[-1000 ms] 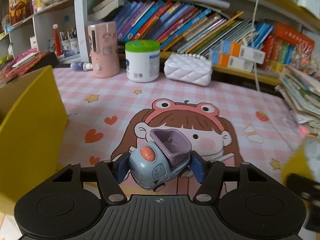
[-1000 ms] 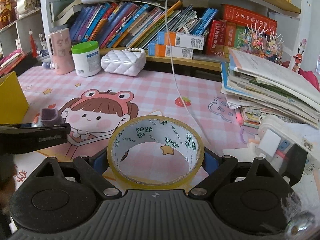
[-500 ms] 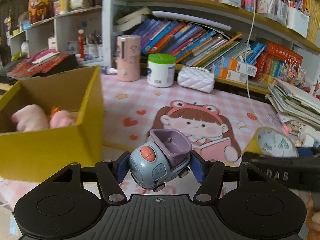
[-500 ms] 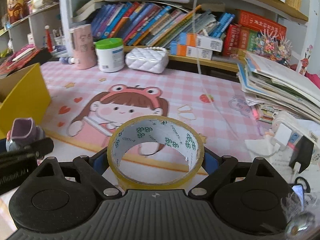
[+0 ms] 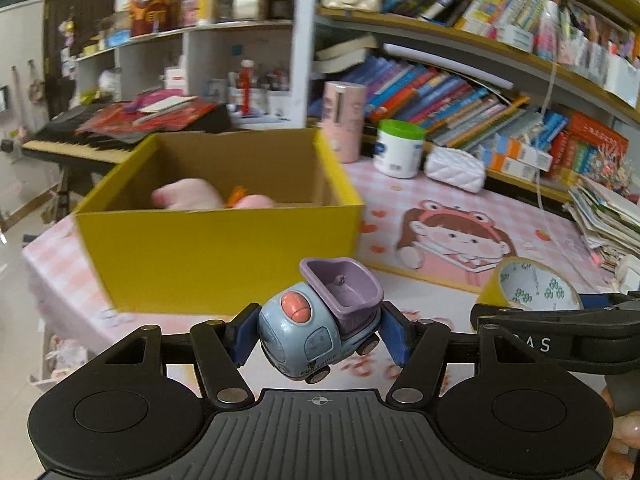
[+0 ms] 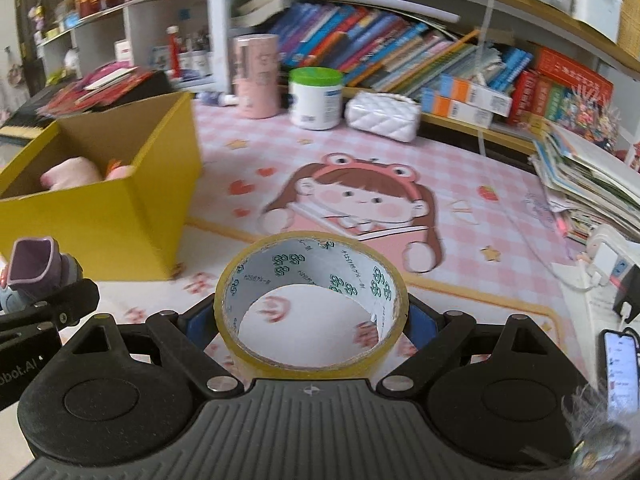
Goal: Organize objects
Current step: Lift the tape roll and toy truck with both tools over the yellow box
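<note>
Both loads have been carried left toward the box [image 5: 216, 256], which a second ago showed only as a yellow edge at the left of my views and now fills the middle of the left wrist view. My left gripper [image 5: 320, 338] is clamped on the toy truck [image 5: 320, 320], blue pads against its nose and tail, held clear of the tabletop [image 6: 460, 184] just near of the box's near wall. My right gripper [image 6: 312, 320] stands wide and holds the tape roll [image 6: 312, 304] by its outer rim, pads mostly hidden behind it, to the right of the truck and right of the box. The grips have not altered. I judge the carry nearly done: both items wait to be lifted over the wall and released inside. The box already contains pink soft toys [image 5: 188, 196] toward its far left, leaving bare floor on the right. Obstructions: the near wall stands between the truck and the interior, so more height appears needed; the two grippers travel close together and could clash at the opening. Elsewhere, a pink cup [image 6: 256, 76], a green-lidded jar [image 6: 316, 98] and a white quilted purse [image 6: 384, 116] stand at the far edge before the bookshelf [image 6: 400, 52], a paper stack [image 6: 592, 184] lies far right, and a phone [image 6: 620, 364] sits near right; none blocks the route.
</note>
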